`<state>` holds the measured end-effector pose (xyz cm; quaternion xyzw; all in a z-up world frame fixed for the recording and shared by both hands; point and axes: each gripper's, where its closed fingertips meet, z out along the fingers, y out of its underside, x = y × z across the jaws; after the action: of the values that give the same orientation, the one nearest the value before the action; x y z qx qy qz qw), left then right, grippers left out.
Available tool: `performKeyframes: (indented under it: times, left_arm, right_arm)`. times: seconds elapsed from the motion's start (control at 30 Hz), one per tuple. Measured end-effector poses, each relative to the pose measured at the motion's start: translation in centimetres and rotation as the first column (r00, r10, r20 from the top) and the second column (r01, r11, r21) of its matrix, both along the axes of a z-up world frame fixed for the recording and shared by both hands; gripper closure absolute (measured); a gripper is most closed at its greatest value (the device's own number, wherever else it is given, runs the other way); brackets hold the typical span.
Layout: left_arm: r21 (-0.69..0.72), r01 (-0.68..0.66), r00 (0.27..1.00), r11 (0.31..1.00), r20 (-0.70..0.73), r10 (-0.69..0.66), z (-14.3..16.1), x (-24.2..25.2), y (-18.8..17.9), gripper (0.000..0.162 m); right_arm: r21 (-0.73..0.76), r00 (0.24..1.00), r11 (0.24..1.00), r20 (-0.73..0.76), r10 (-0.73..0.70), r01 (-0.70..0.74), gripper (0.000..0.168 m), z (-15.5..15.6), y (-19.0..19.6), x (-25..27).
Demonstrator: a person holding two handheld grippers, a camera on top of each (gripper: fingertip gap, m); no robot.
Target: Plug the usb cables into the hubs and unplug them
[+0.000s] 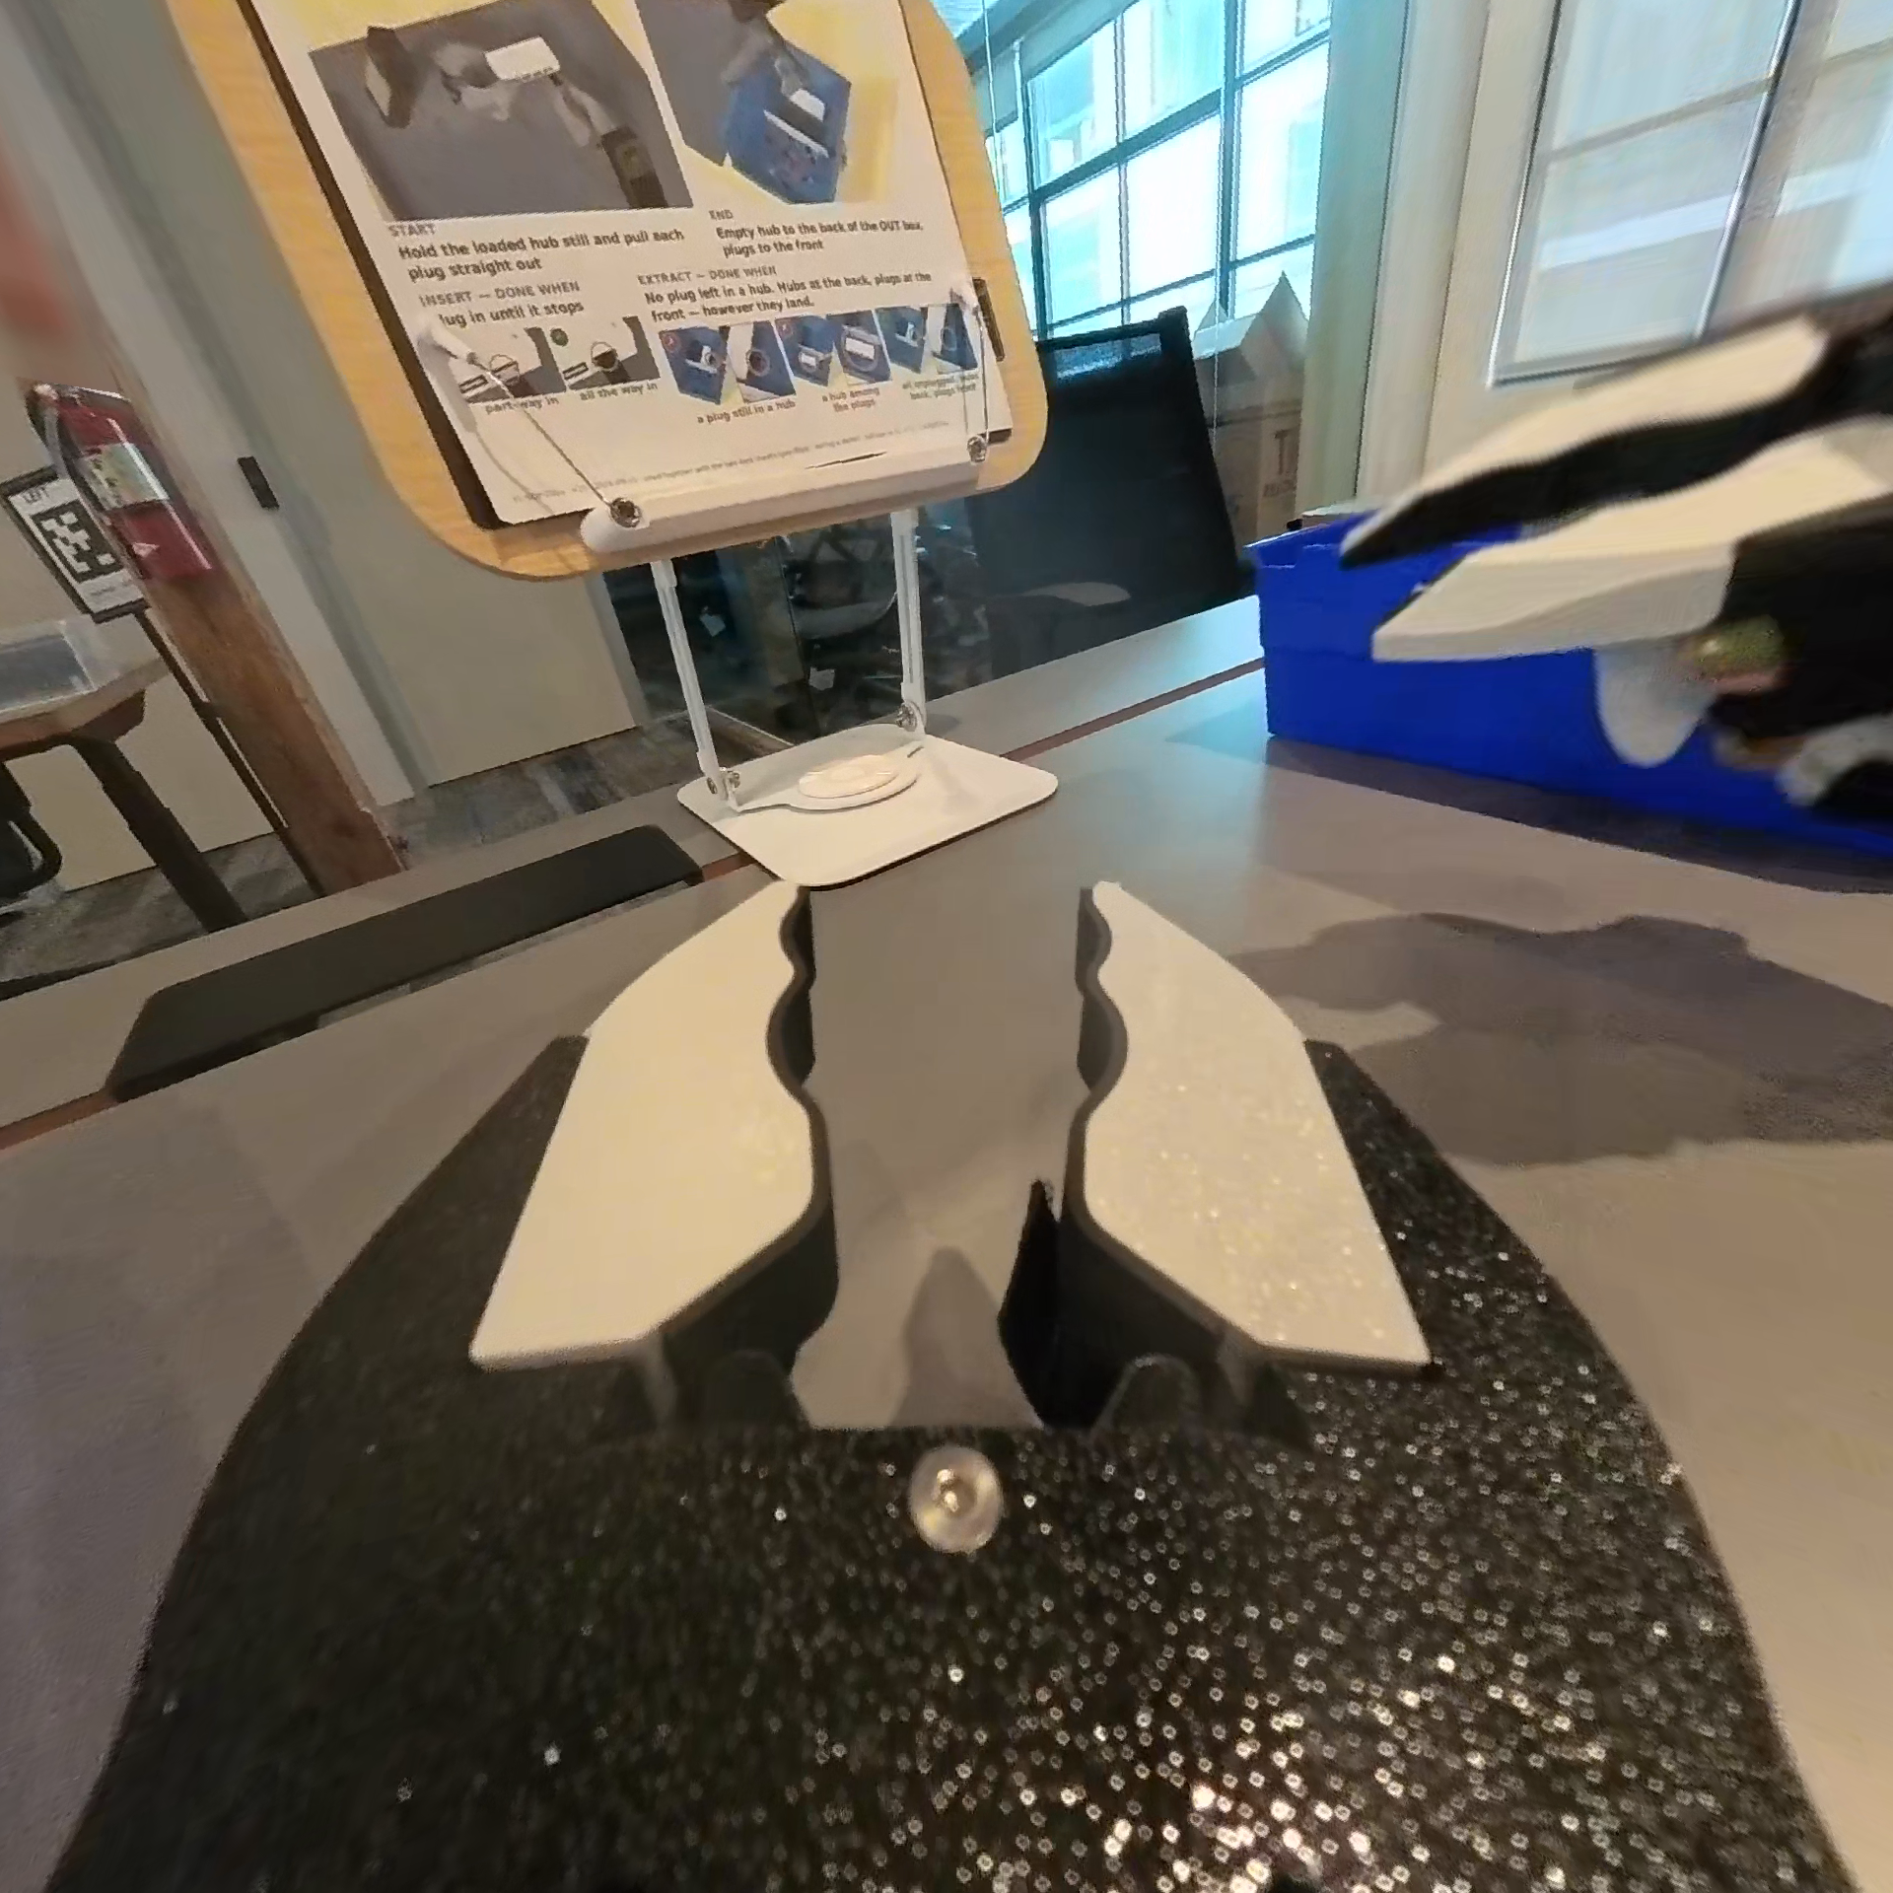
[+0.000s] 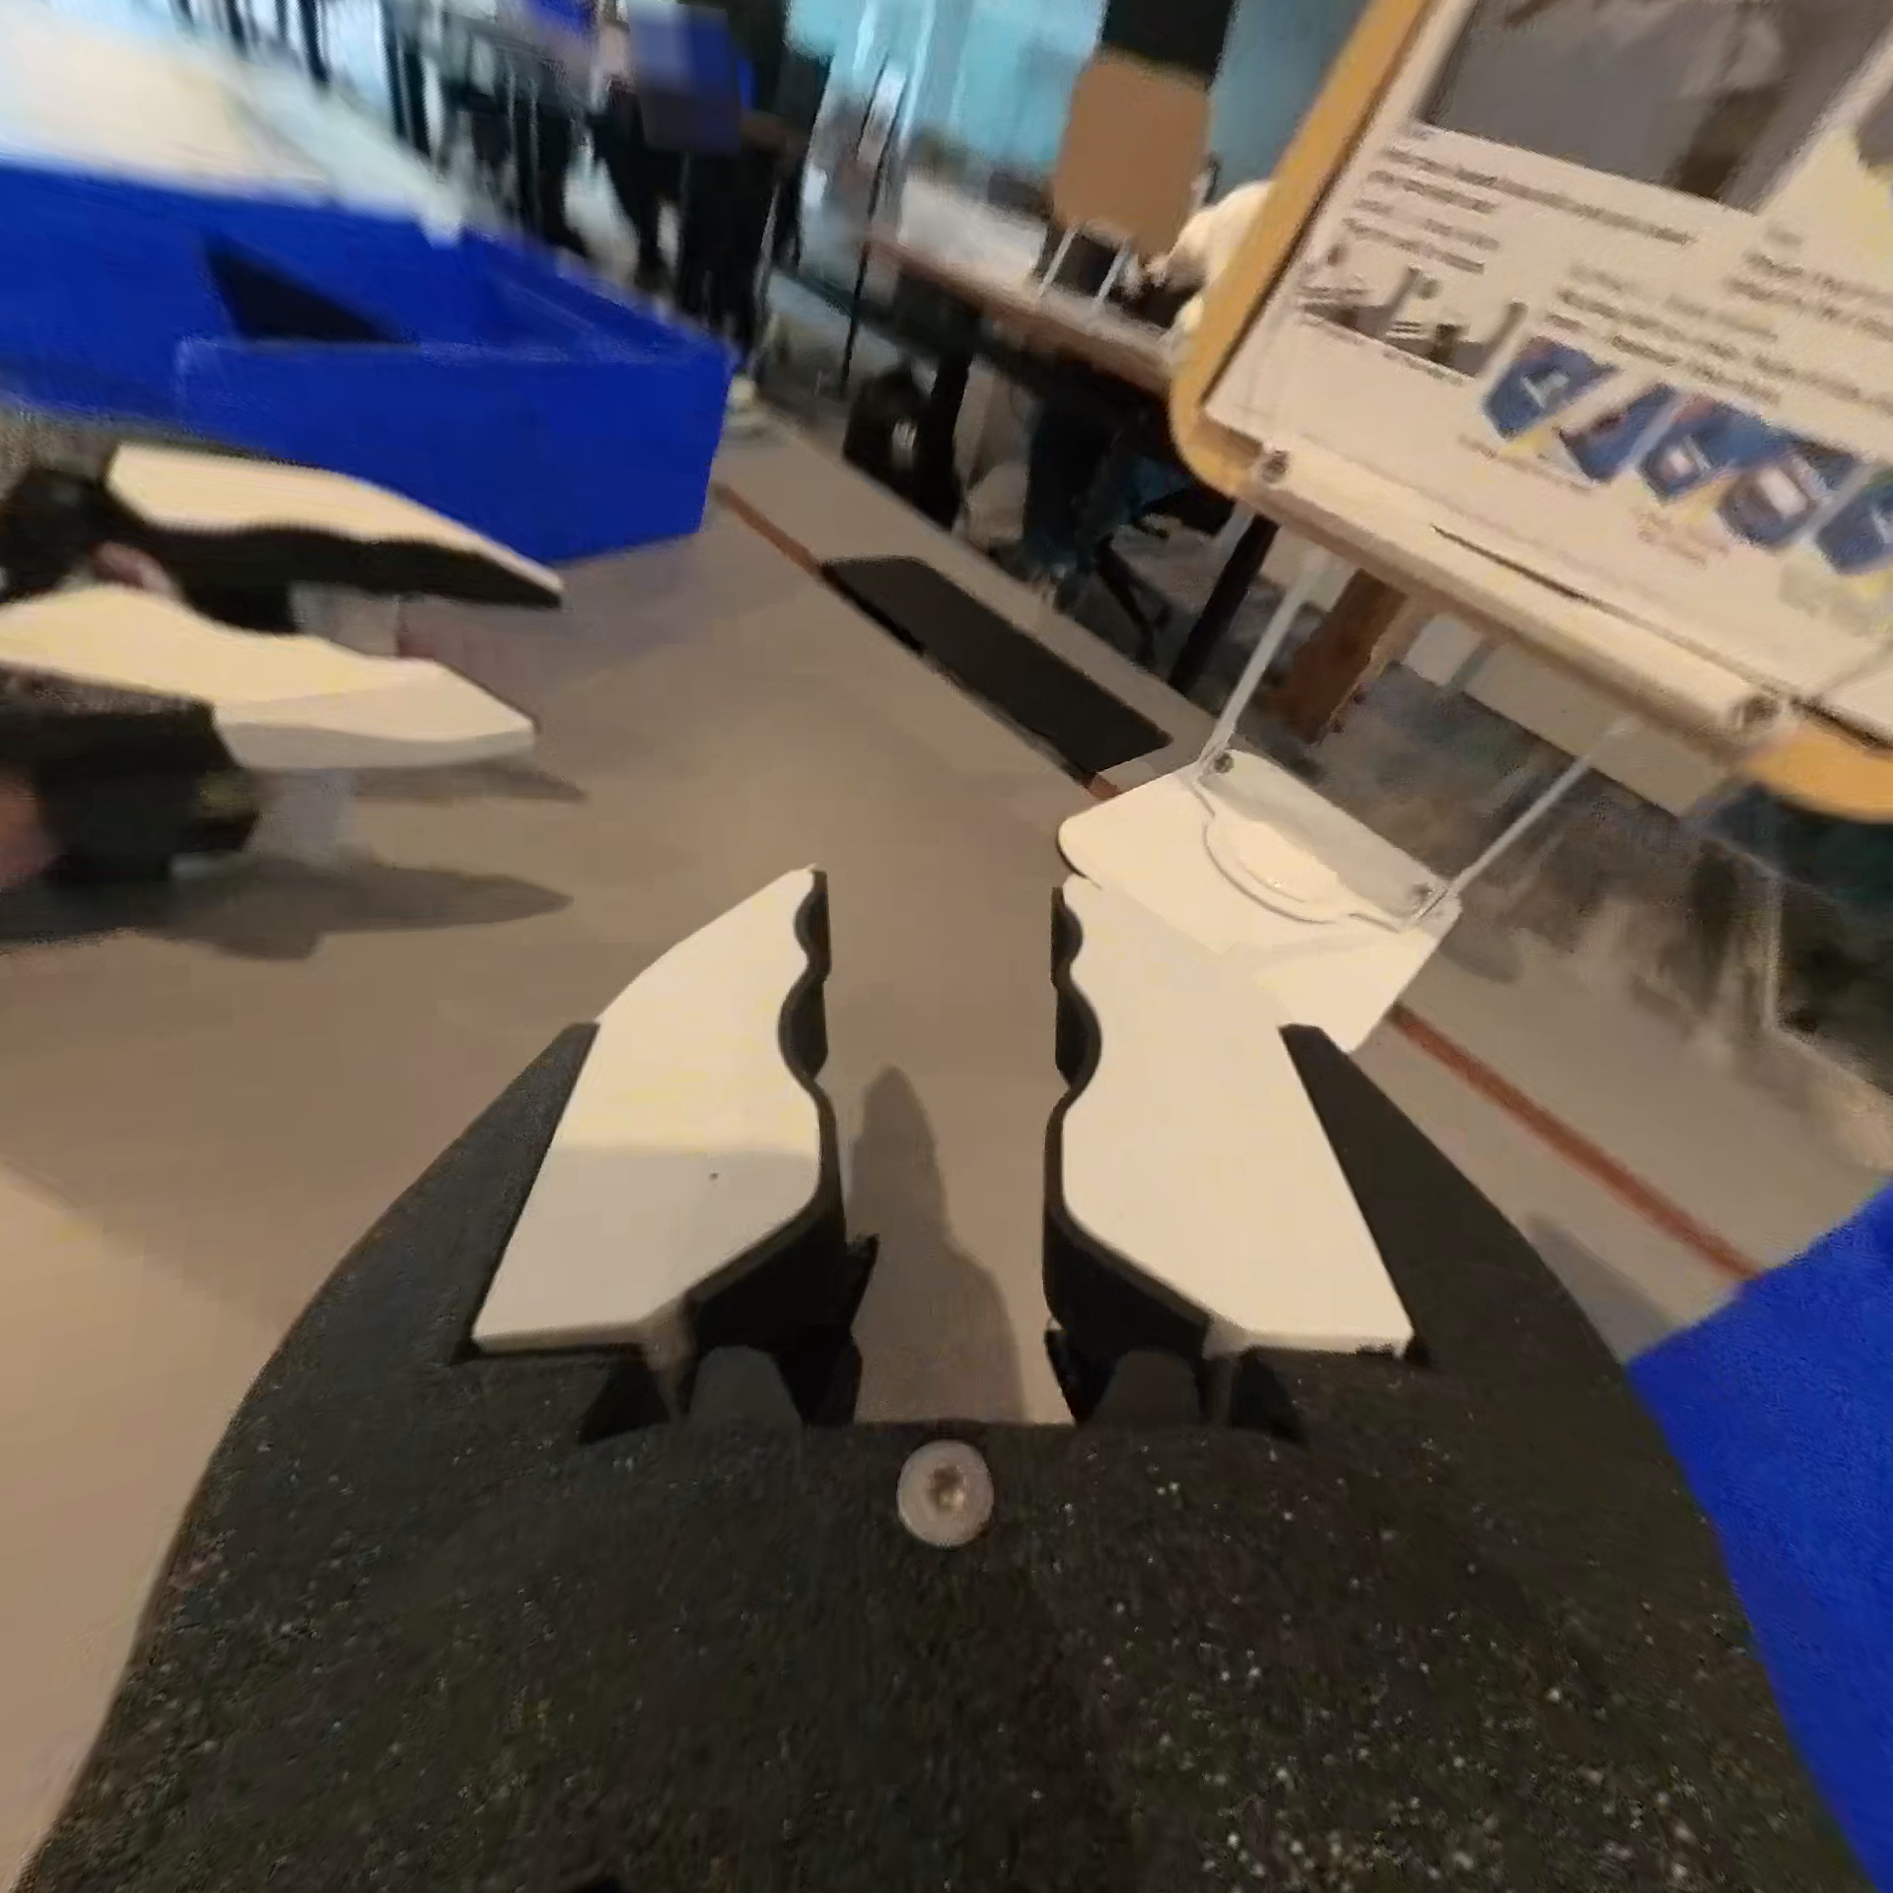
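No USB cable or hub shows in either view. My left gripper [image 1: 942,901] is open and empty, held just above the grey table [image 1: 1434,1024], pointing at the white base of a document stand [image 1: 871,809]. My right gripper [image 2: 937,891] is open and empty too, above the table and pointing toward the same stand base [image 2: 1260,912]. The right gripper also shows blurred at the right of the left wrist view [image 1: 1373,594], in front of a blue bin [image 1: 1434,697]. The left gripper shows at the left of the right wrist view [image 2: 533,656].
An instruction sheet on a wooden board [image 1: 656,256] sits on the stand at the table's far edge. A blue bin [image 2: 430,410] stands far left in the right wrist view; another blue edge [image 2: 1782,1537] is at lower right. A black pad [image 1: 389,953] lies near the table's edge.
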<state>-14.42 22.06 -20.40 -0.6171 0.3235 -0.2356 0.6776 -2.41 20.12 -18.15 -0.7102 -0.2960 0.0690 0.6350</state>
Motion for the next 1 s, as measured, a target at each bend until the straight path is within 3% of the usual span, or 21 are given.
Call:
performKeyframes:
  times: [0.1, 0.17, 0.27, 0.37, 0.53, 0.73, 0.9, 1.0]
  left_arm:
    - [0.013, -0.001, 1.000, 1.000, -0.019, 0.001, -0.1, 0.1, -0.1, 0.116]
    - [0.027, 0.003, 0.999, 1.000, -0.035, -0.002, -0.1, 0.3, -0.3, 0.118]
    - [0.047, 0.010, 0.999, 0.999, -0.050, -0.008, -0.2, 0.7, -0.5, 0.119]
    - [0.064, 0.009, 0.998, 0.998, -0.065, -0.005, -0.2, 0.8, -0.7, 0.118]
    - [0.074, -0.018, 0.998, 0.997, -0.059, 0.022, 0.4, 0.1, -0.5, 0.117]
    - [-0.052, -0.005, 1.000, 0.999, 0.019, 0.006, 6.1, -3.1, -0.9, 0.111]
    - [-0.162, -0.256, 0.956, 0.953, -0.189, 0.224, 9.6, -12.9, 6.1, 0.107]
    - [-0.336, -0.431, 0.881, 0.837, -0.360, 0.309, 8.1, -20.2, 12.7, 0.095]
  right_arm:
    - [0.077, 0.932, 0.996, -0.363, -0.016, 0.047, 0.129, -0.5, -0.5, 1.0]
    - [0.102, 0.890, 0.995, -0.455, 0.031, 0.018, 0.128, 0.2, -0.9, 0.7]
    - [0.118, 0.905, 0.992, -0.426, 0.000, 0.056, 0.119, -0.9, -0.7, -0.1]
    - [0.194, 0.957, 0.978, -0.289, -0.016, 0.075, 0.117, -0.9, -0.9, -1.1]
    - [0.250, 0.972, 0.966, -0.236, -0.004, 0.064, 0.118, -0.8, -1.2, -1.5]
    - [0.236, 0.959, 0.969, -0.282, 0.002, 0.067, 0.120, -0.8, -1.2, -1.1]
    - [0.231, 0.966, 0.972, -0.260, 0.011, 0.051, 0.123, -1.0, -1.1, -1.5]
    - [0.233, 0.968, 0.972, -0.250, 0.017, 0.043, 0.124, -1.0, -1.1, -1.7]
